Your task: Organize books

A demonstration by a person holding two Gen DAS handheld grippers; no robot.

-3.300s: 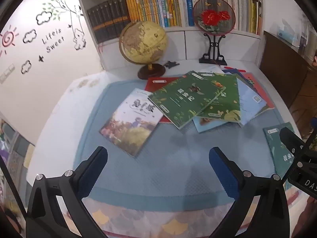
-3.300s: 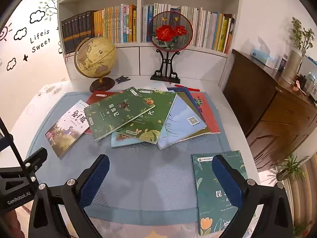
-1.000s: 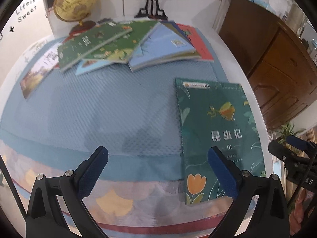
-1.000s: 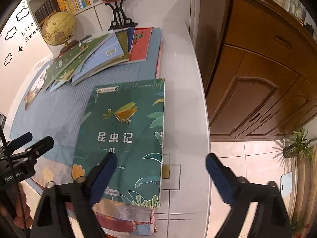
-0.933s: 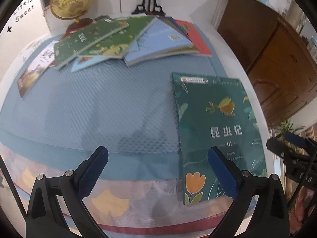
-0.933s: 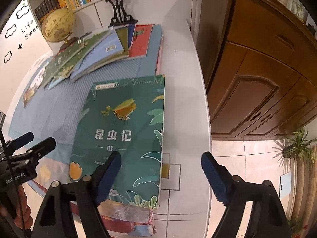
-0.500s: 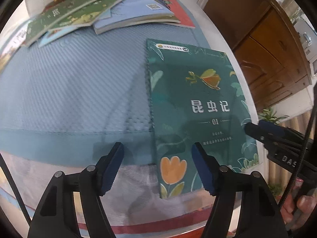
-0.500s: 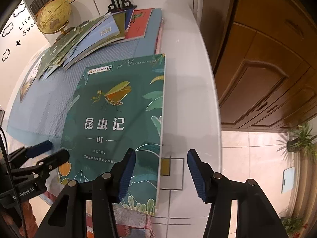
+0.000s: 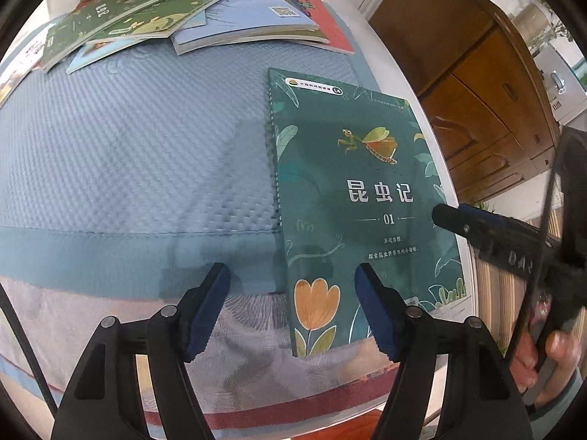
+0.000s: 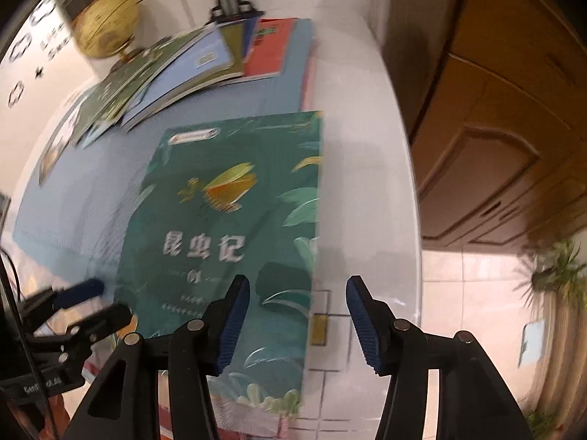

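1 book [image 9: 352, 198] lies flat on the mat [image 9: 139, 154], at the table's [image 10: 363, 168] near right corner. Book pile [image 9: 205, 18] sits behind it on the mat, apart. Globe [image 10: 106, 24] stands behind the pile. Cabinet [image 9: 466, 73] stands right of the table.

Left gripper [image 9: 291, 304] and right gripper [image 10: 298, 315] both point steeply down over the green book [image 9: 363, 205], jaws partly apart, gripping nothing.
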